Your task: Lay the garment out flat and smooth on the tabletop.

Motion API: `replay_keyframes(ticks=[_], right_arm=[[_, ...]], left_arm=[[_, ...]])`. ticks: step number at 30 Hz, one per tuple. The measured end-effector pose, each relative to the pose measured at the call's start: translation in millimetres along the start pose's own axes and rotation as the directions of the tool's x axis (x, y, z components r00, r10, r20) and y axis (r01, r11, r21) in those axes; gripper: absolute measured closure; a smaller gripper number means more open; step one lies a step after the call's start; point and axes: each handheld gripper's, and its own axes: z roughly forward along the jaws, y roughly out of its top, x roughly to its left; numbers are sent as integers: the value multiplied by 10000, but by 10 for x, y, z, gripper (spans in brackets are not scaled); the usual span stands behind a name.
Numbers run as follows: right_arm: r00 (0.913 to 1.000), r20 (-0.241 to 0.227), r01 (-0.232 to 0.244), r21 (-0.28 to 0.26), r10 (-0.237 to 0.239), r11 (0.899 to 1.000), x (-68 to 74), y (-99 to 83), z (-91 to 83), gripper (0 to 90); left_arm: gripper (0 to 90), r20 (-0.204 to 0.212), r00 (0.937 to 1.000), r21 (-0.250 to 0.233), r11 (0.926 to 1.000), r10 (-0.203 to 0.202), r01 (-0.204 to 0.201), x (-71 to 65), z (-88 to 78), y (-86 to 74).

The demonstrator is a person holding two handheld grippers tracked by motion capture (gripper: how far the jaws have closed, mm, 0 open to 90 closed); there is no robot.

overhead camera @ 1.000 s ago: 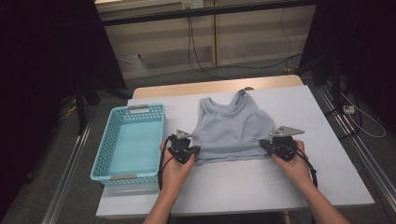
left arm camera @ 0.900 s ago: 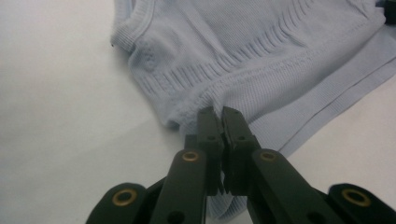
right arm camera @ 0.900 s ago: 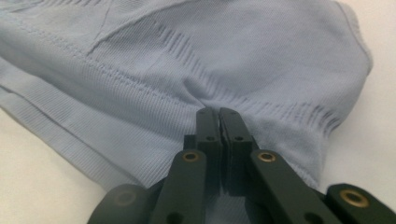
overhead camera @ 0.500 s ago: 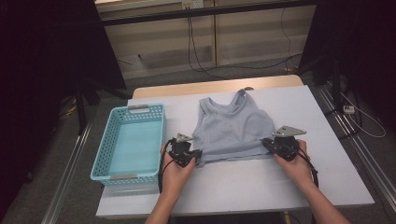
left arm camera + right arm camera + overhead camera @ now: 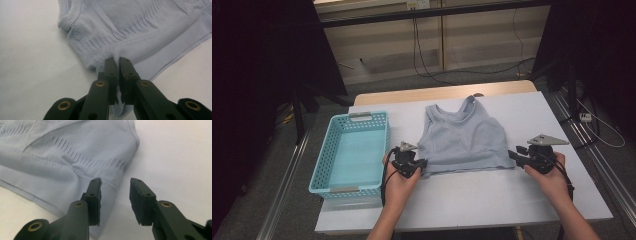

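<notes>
A pale blue sleeveless top (image 5: 464, 137) lies flat on the white table (image 5: 472, 200), neck toward the far side. My left gripper (image 5: 421, 162) is shut on the hem at the top's lower left corner; in the left gripper view the jaws (image 5: 117, 62) pinch a bunched fold of the ribbed fabric (image 5: 140, 27). My right gripper (image 5: 513, 154) sits just off the lower right corner, its jaws having just been opening. In the right gripper view the gripper (image 5: 116, 185) stands apart, with the hem edge (image 5: 62, 157) beside the left jaw and not pressed.
A light blue plastic basket (image 5: 324, 165) stands on the table's left side, close to my left hand. Bare table stretches in front of the top and to its right. Cables and dark stands lie on the floor beyond the table.
The right gripper's jaws have opened off the top's lower right corner, and that hand has shifted to the right. The left gripper has kept its grip and place.
</notes>
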Motion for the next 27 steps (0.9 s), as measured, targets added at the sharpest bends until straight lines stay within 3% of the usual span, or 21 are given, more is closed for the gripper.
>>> replay_keyframes(ticks=[5, 11, 12, 16, 20, 23, 27], right_arm=[[10000, -80, -8, 379, 11, 9993, 31, -50, 48, 607], [9993, -306, -196, 835, 222, 9963, 51, -91, 140, 595], [9990, -304, -299, 829, 325, 9961, 53, -92, 146, 610], [9973, -577, -399, 901, 452, 9951, 65, -76, 144, 847], [9972, -634, -358, 797, 409, 9962, 20, -52, 87, 882], [9979, -557, -300, 759, 343, 9967, -23, -47, -21, 882], [9978, -482, -413, 766, 451, 9962, -96, -98, -139, 882]], left_arm=[[788, 75, 10000, -118, 9999, -16, 16, -7, -23, 11], [659, 68, 9993, -513, 9980, -376, 379, -10, -54, 28], [628, 117, 9992, -556, 9977, -387, 393, -1, -63, 30], [466, -112, 9990, -863, 9953, -441, 430, 10, -62, 37], [443, -177, 9990, -865, 9955, -399, 382, 27, -73, 40], [532, -16, 9983, -917, 9941, -579, 575, 30, -70, 47], [526, -46, 9985, -709, 9960, -541, 537, 34, -16, 46]])
